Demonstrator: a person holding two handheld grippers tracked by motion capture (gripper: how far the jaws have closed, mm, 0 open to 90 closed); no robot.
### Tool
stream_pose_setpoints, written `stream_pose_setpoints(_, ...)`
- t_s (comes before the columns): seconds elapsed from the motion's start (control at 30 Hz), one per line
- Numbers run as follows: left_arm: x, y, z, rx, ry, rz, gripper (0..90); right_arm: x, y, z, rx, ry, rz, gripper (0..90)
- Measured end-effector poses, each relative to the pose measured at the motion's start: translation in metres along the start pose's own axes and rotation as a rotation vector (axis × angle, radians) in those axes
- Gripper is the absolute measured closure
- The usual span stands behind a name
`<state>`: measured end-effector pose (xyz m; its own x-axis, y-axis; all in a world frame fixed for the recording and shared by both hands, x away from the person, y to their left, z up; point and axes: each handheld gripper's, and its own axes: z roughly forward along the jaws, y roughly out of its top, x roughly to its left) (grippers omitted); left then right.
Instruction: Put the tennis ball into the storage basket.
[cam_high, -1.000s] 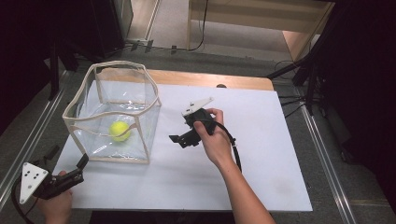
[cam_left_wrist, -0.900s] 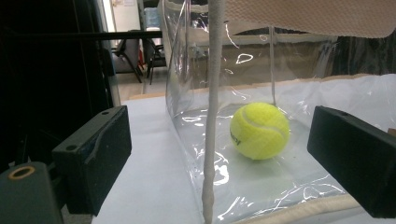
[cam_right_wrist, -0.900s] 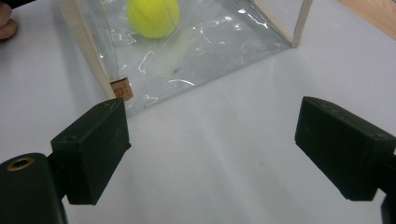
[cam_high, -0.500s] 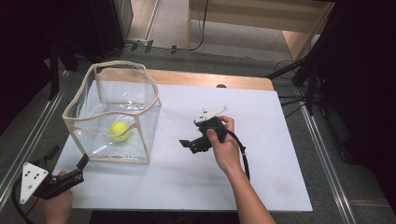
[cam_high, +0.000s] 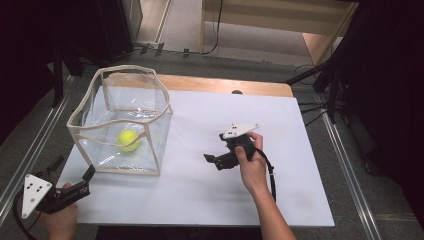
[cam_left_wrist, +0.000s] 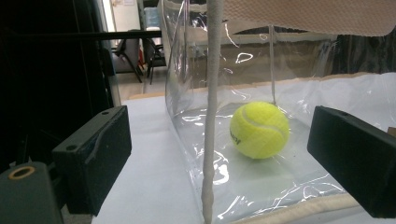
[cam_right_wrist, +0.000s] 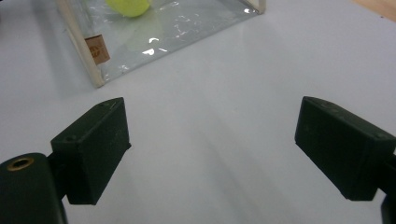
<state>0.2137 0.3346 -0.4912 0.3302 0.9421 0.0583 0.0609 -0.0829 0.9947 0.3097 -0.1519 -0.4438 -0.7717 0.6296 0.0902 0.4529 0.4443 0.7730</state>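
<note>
High view: tennis ball (cam_high: 128, 140) sits on the floor of the clear bag w/ cream trim (cam_high: 150, 102), at the left of the white table (cam_high: 210, 200). Left gripper (cam_high: 90, 173) is low at the table's near-left corner, just beside the bag. Right gripper (cam_high: 209, 159) is mid-table, well apart from the bag – jaws spread, nothing between.

Left gripper view: jaws wide, released, empty; a trimmed corner edge of the bag stands between them, ball (cam_left_wrist: 259, 130) behind the clear wall.

Right gripper view: jaws apart over bare table – bag corner and ball (cam_right_wrist: 129, 6) at the top edge.
</note>
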Motion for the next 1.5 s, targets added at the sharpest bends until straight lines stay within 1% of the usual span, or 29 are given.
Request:
stream_pose_setpoints(0.13,0.000,0.000,0.000,0.000,0.000,0.000,6.8,-0.004,-0.010,-0.005,-0.009,-0.014,0.013,9.1)
stream_pose_setpoints(0.23,0.000,0.000,0.000,0.000,0.001,0.001,6.8,-0.006,-0.016,-0.009,-0.019,-0.024,0.032,9.1)
stream_pose_setpoints(0.43,0.000,0.000,0.000,0.001,0.001,0.001,6.7,-0.011,-0.028,-0.019,-0.038,-0.035,0.046,9.1)
stream_pose_setpoints(0.57,0.000,0.000,0.000,0.002,0.003,0.002,6.7,-0.013,-0.037,-0.025,-0.052,-0.053,0.059,9.1)
stream_pose_setpoints(0.73,-0.001,0.000,0.000,0.006,0.005,0.004,6.8,-0.016,-0.048,-0.033,-0.061,-0.064,0.084,9.1)
stream_pose_setpoints(0.83,-0.001,0.000,0.000,0.006,0.003,0.008,6.8,-0.018,-0.055,-0.038,-0.067,-0.071,0.091,9.1)
stream_pose_setpoints(0.87,-0.001,0.000,0.000,0.005,0.004,0.007,6.8,-0.018,-0.058,-0.041,-0.069,-0.075,0.101,9.1)
stream_pose_setpoints(1.03,-0.002,0.000,0.001,0.011,0.004,0.013,6.8,-0.021,-0.067,-0.050,-0.080,-0.085,0.112,9.1)
stream_pose_setpoints(1.13,-0.002,0.000,0.001,0.010,0.005,0.014,6.8,-0.023,-0.074,-0.056,-0.093,-0.099,0.122,9.1)
stream_pose_setpoints(1.47,-0.002,0.000,0.000,0.012,0.001,0.022,6.8,-0.027,-0.092,-0.071,-0.104,-0.118,0.146,9.1)
stream_pose_setpoints(1.5,-0.003,0.000,0.000,0.015,0.004,0.022,6.8,-0.027,-0.095,-0.072,-0.106,-0.127,0.154,9.1)
